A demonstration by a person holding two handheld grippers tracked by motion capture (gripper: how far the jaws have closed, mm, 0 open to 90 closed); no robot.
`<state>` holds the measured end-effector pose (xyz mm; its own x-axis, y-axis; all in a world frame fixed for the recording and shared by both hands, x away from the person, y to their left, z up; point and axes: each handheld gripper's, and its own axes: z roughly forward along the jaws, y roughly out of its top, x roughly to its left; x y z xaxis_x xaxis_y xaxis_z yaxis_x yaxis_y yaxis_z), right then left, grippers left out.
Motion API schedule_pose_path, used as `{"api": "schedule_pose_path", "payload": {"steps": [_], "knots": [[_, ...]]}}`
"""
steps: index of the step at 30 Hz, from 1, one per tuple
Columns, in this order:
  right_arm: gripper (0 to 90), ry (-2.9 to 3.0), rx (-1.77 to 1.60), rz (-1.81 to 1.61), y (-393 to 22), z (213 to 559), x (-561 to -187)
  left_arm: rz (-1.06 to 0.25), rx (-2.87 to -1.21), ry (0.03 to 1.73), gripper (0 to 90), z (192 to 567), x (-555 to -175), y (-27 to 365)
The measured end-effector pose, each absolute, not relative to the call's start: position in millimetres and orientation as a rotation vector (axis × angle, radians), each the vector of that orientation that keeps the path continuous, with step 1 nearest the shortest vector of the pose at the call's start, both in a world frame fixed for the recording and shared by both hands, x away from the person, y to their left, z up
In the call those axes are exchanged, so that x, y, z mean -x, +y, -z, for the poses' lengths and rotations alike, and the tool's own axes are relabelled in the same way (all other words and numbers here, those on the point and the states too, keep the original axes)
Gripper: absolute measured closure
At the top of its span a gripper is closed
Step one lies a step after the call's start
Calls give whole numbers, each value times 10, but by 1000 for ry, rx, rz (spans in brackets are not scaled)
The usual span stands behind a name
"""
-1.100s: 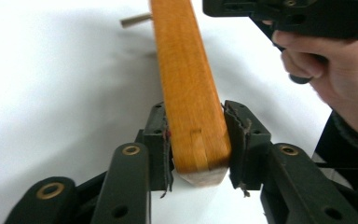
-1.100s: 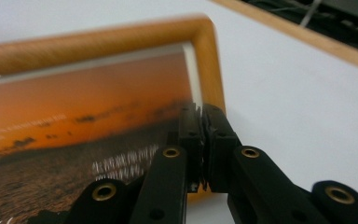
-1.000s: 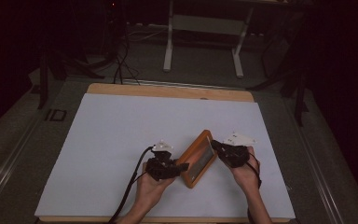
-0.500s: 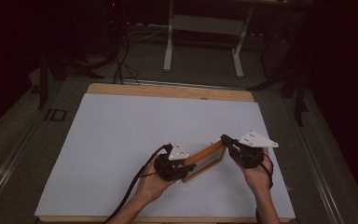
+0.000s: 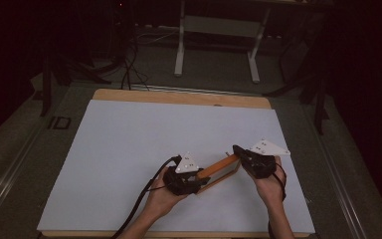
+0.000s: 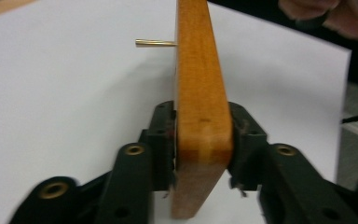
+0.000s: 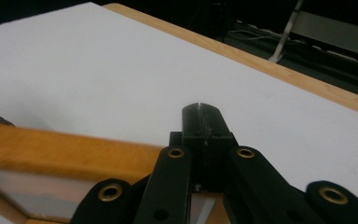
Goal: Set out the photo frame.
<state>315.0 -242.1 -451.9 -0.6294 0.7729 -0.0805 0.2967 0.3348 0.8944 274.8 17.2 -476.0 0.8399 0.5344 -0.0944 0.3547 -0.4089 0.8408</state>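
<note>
Nearest the person, the left claw (image 5: 195,180) has its jaws closed on the near end of a wooden picture frame (image 5: 219,168), gripping the edge of the wood from both sides; its jaws have just been opening a little, though in the left gripper view the pads (image 6: 164,135) press against the frame's thick wooden rail (image 6: 200,93). A thin brass pin (image 6: 154,43) sticks out sideways from that rail farther along. The frame is held up on edge, slanting from the left claw up toward the right claw (image 5: 239,152), over the near right part of the white sheet (image 5: 129,149) that covers the table (image 5: 179,97). The right claw is narrow, its jaws pinched fully together; in the right gripper view its tips (image 7: 200,116) stand above the frame's far rail (image 7: 65,154), and whether they clamp any part of it I cannot tell. The risk lies in the left grip: with those jaws slackening and the other end doubtfully held, the frame could slip, tip flat and knock its glazed panel (image 7: 37,198) against the table, or twist in the jaws and bend the brass pin.
</note>
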Motion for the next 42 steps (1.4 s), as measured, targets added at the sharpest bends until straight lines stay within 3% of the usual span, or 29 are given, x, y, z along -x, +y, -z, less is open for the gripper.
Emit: {"api": "schedule_pose_path", "payload": {"steps": [3,7,25,42], "knots": [[900,2090,-941,-1259,-2414,4558,-3146,-205,-2002,678,546,4845,-2732,198],[900,2081,-934,-1263,-2402,4584,-3136,-204,-1985,718,537,4943,-2733,248],[900,2054,-889,-1256,-2519,4448,-2962,-175,-2060,733,629,5378,-2810,203],[900,2066,-883,-1265,-2548,4453,-2943,-230,-2079,678,688,5428,-2836,168]]}}
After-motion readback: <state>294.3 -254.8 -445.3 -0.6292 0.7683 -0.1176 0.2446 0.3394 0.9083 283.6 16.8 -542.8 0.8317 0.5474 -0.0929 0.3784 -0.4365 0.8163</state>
